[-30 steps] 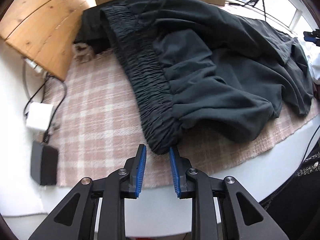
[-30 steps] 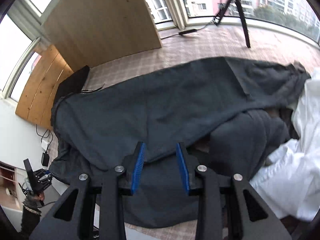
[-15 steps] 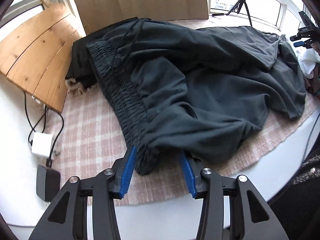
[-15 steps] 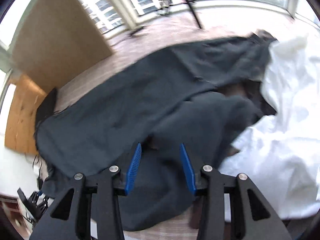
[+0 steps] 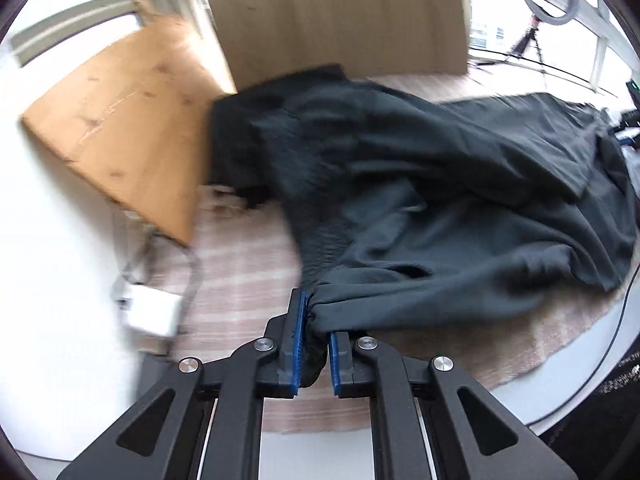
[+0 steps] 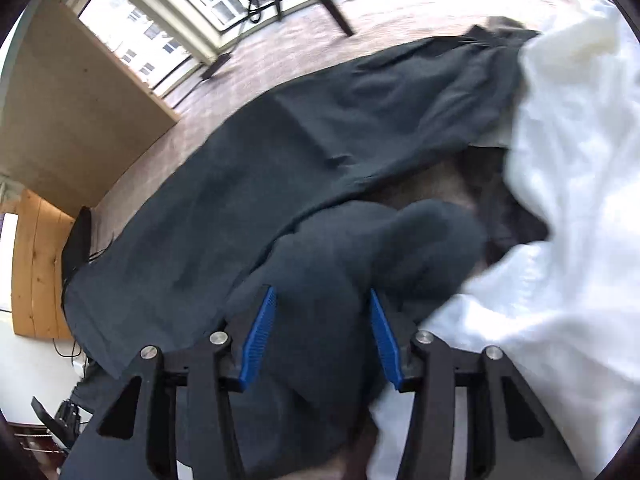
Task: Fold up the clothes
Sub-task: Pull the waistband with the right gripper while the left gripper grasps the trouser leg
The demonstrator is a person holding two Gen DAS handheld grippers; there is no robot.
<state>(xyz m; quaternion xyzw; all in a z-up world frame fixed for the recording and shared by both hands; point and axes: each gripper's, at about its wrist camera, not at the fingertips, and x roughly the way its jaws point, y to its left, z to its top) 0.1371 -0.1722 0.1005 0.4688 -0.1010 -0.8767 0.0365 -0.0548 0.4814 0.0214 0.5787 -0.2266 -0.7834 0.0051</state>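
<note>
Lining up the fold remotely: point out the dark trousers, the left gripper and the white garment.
dark trousers (image 5: 460,240), left wrist view, mid fabric.
left gripper (image 5: 316,340), left wrist view, between its fingertips, clamped on the waistband corner.
white garment (image 6: 560,200), right wrist view, middle of the bunched cloth.

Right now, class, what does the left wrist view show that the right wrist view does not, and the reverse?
Left wrist only: the left gripper shut on the dark trousers' waistband corner, and a white adapter on the plaid cloth.
Right wrist only: the right gripper astride a trouser fold, its jaws just closing, and white fabric.
Both: the trousers and the wooden board.
</note>
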